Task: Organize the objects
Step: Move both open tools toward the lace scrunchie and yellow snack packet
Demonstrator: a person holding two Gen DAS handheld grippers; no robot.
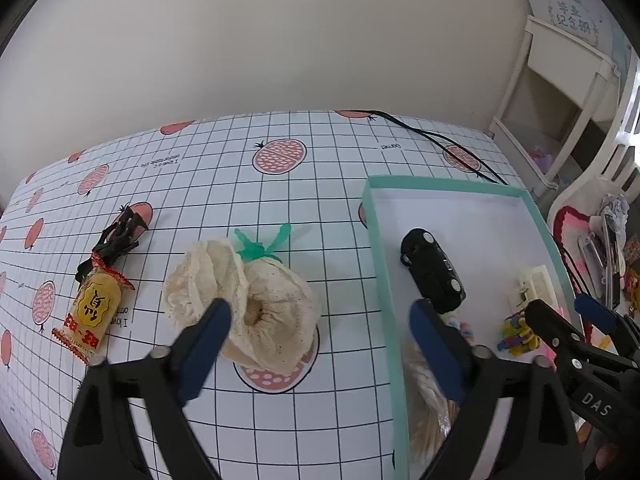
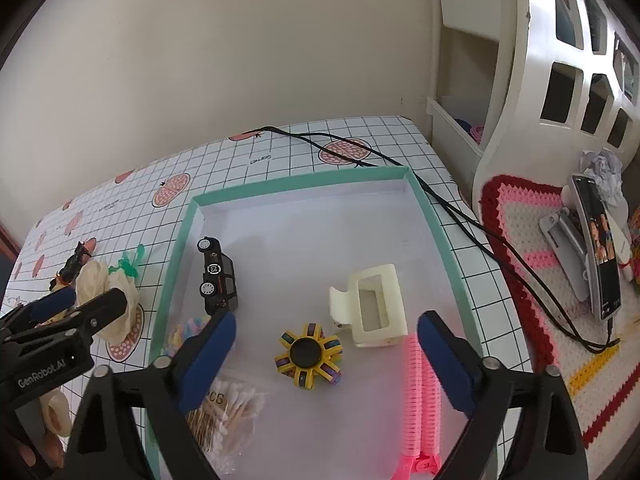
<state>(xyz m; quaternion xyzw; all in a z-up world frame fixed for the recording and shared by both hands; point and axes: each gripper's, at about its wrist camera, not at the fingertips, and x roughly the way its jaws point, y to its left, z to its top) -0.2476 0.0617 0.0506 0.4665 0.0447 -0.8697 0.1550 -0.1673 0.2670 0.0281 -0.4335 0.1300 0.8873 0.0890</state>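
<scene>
**Both claws released over the table and tray**

Far left, my left camera shows a yellow snack packet [image 1: 91, 314] beside a black clip [image 1: 116, 238]; my right camera barely catches these. My left gripper [image 1: 320, 344] hangs open, straddling the cream lace flower [image 1: 244, 300] and the teal tray's rim [image 1: 380, 280]. Inside the tray lies the black toy car [image 2: 218, 278]. Only my right camera shows clearly the cotton swab bag [image 2: 228, 408], yellow spinner [image 2: 308, 355], cream claw clip [image 2: 372, 306] and what looks like a pink comb [image 2: 420, 396]. My right gripper [image 2: 326, 360] gapes open, holding nothing.
</scene>
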